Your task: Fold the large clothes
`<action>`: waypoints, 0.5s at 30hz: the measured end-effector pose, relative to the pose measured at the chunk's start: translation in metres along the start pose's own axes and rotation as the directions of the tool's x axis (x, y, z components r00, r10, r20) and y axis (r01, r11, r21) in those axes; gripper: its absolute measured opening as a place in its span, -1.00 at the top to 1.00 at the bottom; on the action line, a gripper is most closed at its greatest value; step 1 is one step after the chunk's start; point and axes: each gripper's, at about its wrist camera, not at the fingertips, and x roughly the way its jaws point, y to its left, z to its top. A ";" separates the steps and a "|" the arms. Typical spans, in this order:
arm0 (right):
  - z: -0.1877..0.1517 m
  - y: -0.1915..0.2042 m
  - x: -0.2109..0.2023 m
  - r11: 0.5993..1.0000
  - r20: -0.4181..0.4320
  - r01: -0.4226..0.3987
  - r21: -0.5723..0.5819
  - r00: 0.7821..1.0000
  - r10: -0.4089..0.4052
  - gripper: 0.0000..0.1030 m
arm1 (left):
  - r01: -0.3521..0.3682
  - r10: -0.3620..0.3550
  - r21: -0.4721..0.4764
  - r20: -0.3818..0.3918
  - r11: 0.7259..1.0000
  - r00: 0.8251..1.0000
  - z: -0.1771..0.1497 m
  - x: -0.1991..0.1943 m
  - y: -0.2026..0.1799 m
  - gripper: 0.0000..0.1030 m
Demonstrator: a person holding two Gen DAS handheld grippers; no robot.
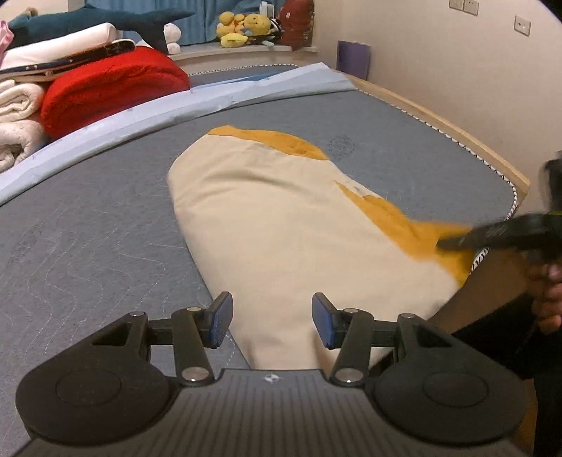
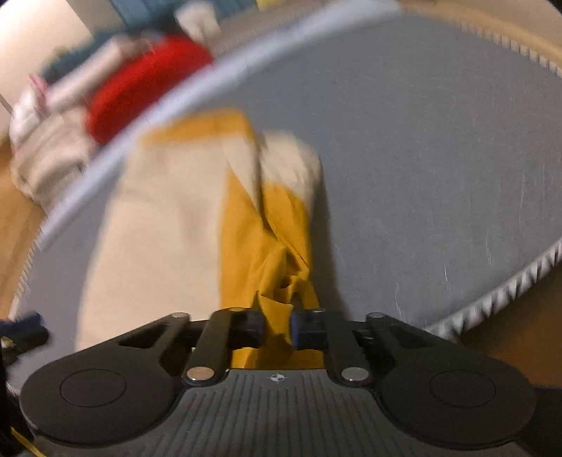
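Currently, your right gripper (image 2: 277,328) clamps the mustard edge of the garment (image 1: 281,225), which lies mid-frame on the grey mattress (image 1: 87,218). Your left gripper (image 1: 272,320) hovers with jaws apart over the cream hem. Next, carry the edge across, keeping it taut.

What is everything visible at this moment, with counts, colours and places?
garment: 1, cream and mustard, centre of mattress
mattress: 1, grey, beneath the garment
red blanket: 1, red, far left pile
cream bedding: several folded pieces, left edge
shark plush: 1, dark teal, atop pile
yellow plush toys: small cluster, far sill
left gripper: open, over garment's near end
right gripper: shut on mustard fabric
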 end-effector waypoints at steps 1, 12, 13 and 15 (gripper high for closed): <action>0.002 0.002 -0.013 1.000 0.073 -0.030 -0.006 0.997 0.031 0.83 | 0.013 -0.013 0.003 0.001 1.000 1.000 -0.004 -0.001 -0.004 -0.07; -0.022 0.011 0.034 0.945 -0.034 0.260 -0.199 0.962 -0.272 0.87 | 0.036 -0.036 -0.001 -0.136 0.999 0.990 -0.029 0.064 0.002 -0.08; -0.024 0.011 0.034 0.941 -0.036 0.268 -0.207 0.959 -0.281 0.87 | 0.057 -0.058 -0.010 -0.107 0.998 0.993 -0.028 0.058 0.004 -0.08; -0.024 0.010 0.038 0.939 -0.053 0.279 -0.201 0.954 -0.295 0.87 | 0.115 -0.119 -0.045 -0.083 0.992 0.989 -0.028 0.049 0.009 -0.08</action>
